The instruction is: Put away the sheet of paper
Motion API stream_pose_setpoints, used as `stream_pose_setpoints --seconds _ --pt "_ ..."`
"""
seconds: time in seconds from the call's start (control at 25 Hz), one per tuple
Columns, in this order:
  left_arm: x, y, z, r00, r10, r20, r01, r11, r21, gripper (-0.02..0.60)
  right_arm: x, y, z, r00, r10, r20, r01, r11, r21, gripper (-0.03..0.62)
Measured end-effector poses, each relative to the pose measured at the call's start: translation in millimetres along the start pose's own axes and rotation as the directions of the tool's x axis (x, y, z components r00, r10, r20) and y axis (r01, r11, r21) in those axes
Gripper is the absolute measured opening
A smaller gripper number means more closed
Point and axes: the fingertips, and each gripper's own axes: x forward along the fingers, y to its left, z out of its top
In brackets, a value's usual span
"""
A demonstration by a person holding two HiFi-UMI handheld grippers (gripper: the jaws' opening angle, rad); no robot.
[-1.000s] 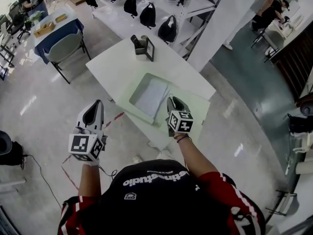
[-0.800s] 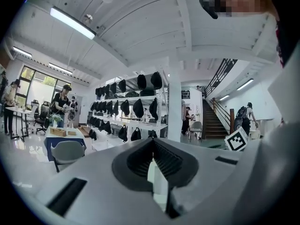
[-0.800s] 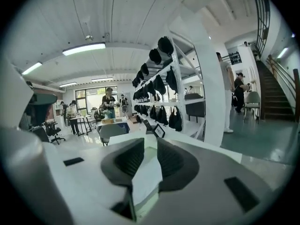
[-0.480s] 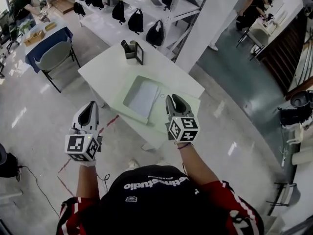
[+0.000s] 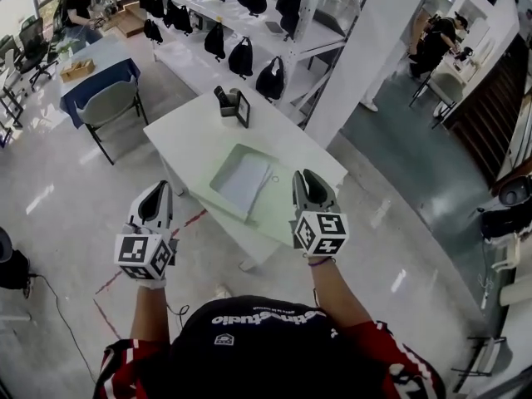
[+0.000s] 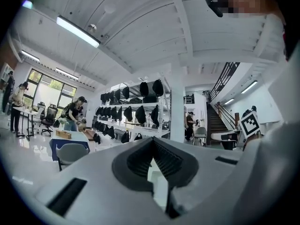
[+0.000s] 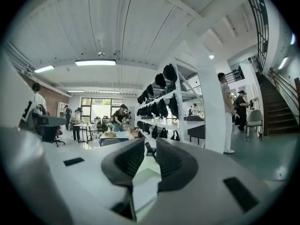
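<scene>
A white sheet of paper (image 5: 243, 181) lies flat in the recess of a pale green folder (image 5: 283, 210) on the white table (image 5: 187, 131). My right gripper (image 5: 309, 175) hovers above the folder's right half, to the right of the sheet and apart from it. Its jaws are closing, with a narrow gap and nothing between them. The right gripper view has the right gripper (image 7: 150, 146) pointing over the folder (image 7: 151, 175). My left gripper (image 5: 158, 189) hangs off the table's near left edge, over the floor. The left gripper (image 6: 152, 142) has its pads together and holds nothing.
A small dark holder (image 5: 224, 100) and a picture frame (image 5: 243, 109) stand at the table's far corner. Behind it are shelves with black bags (image 5: 241, 56) and a white pillar (image 5: 366, 48). A grey chair (image 5: 108, 98) stands at far left. People stand in the background.
My right gripper has drawn back and to the right from the sheet's right edge. The left gripper stays off the table. The table now looks farther from me.
</scene>
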Motion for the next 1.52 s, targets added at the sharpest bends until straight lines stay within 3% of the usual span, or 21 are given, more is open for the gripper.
stream_pose_setpoints --seconds 0.4,0.96,1.08,1.52 --pt "-14 -67 5 1.000 0.018 0.013 -0.018 1.000 0.003 0.006 -57 -28 29 0.997 0.057 0.048 -0.055 0.998 -0.029 0.067" --pt "-20 -137 26 0.999 -0.026 0.044 0.024 0.999 0.044 0.006 -114 -59 35 0.997 0.042 0.060 -0.041 0.999 -0.026 0.035" --pt "-23 -146 26 0.998 -0.034 0.043 0.032 0.998 0.049 0.006 -122 -60 36 0.997 0.048 0.066 -0.046 0.999 -0.029 0.003" --pt "-37 -153 25 0.999 -0.028 0.039 0.026 0.998 0.054 0.006 -131 -48 44 0.994 0.064 0.088 -0.059 0.997 -0.056 -0.005"
